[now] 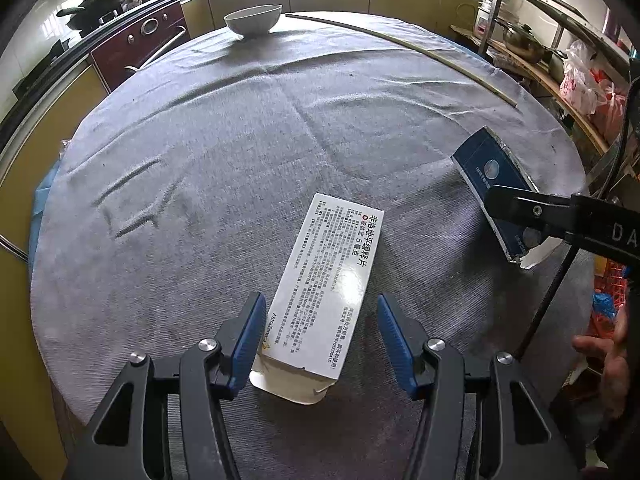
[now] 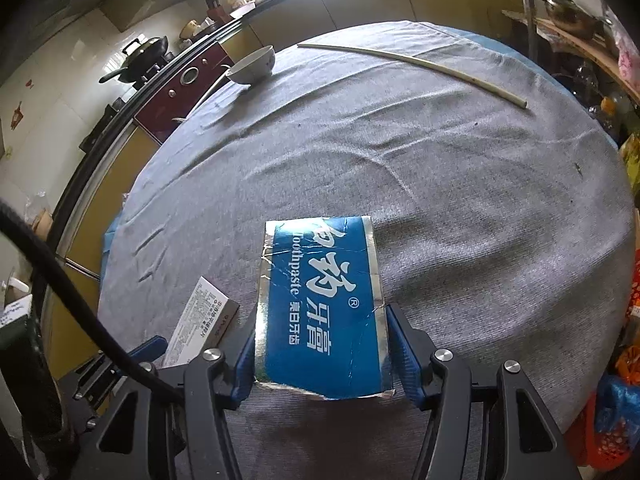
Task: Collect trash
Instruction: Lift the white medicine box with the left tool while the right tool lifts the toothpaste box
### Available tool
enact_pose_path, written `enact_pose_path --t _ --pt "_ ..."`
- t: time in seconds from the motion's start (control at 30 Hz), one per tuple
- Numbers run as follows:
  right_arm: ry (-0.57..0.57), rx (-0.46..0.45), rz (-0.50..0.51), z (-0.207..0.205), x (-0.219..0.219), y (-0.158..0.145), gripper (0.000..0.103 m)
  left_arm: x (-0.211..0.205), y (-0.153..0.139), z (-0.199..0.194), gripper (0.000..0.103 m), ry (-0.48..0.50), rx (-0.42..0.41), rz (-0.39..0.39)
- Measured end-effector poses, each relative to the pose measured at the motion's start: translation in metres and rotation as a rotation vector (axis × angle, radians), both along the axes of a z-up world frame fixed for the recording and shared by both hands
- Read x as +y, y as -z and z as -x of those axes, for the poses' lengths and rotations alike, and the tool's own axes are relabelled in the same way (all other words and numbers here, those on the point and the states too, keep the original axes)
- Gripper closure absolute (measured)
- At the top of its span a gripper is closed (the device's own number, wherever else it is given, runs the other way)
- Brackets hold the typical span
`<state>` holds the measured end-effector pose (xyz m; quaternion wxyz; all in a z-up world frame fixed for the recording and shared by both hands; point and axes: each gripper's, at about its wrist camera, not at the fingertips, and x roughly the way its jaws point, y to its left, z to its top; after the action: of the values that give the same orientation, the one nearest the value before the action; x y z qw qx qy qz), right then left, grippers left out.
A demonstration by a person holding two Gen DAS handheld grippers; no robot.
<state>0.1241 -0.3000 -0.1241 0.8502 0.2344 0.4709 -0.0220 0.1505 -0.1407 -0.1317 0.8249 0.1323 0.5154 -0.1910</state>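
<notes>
Blue toothpaste carton (image 2: 320,312): pinched in my right claw (image 2: 320,356), lifted just off the grey-clothed surface (image 2: 460,168). White medicine box (image 1: 324,284): lying flat between the spread fingers of my left claw (image 1: 320,340), not gripped. No bin visible; I judge collection barely begun. Bowl (image 1: 253,20) and stick (image 1: 400,42) untouched at far edge.

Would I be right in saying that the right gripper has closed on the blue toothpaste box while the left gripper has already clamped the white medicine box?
Not quite: the left gripper is open, its pads clear of the white medicine box, as the left wrist view shows. The right gripper does grip the blue toothpaste box.
</notes>
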Motion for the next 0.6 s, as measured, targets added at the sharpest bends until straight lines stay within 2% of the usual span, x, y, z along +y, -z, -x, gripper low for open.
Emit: enact_pose_path --t 0.6 --pt "0.044 0.033 -0.086 -0.008 -0.004 0.003 0.039 0.005 0.012 -0.007 0.044 -0.005 0.051 0.022"
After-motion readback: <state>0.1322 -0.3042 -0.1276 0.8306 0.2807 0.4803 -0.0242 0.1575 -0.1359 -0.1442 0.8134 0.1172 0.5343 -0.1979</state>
